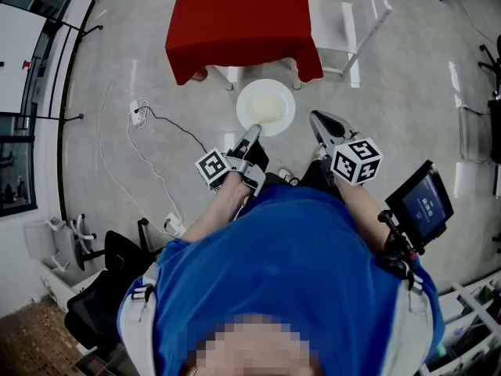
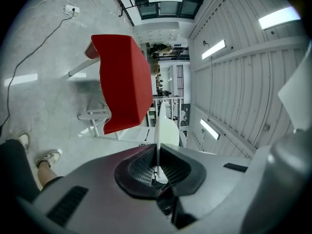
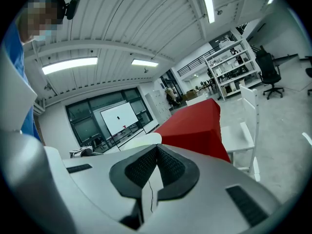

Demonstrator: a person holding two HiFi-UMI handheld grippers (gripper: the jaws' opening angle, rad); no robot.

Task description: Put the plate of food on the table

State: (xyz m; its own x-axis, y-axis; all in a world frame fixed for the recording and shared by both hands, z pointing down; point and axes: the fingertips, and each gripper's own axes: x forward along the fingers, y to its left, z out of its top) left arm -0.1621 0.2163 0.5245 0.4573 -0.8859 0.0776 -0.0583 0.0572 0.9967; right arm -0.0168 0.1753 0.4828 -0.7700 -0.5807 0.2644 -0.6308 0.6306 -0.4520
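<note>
Open floor point(image 1: 391, 77) by red table point(image 1: 239, 18) — L tongs point(image 1: 253, 131) pinch plate point(image 1: 270, 104) rim; R tongs point(image 1: 318, 121) closed.

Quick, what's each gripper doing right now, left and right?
Left gripper: closed on the rim of the plate.
Right gripper: closed, holding nothing.

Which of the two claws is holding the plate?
The left claw: it is shut on the rim of the plate. The right claw is shut on nothing, beside the plate.
</note>
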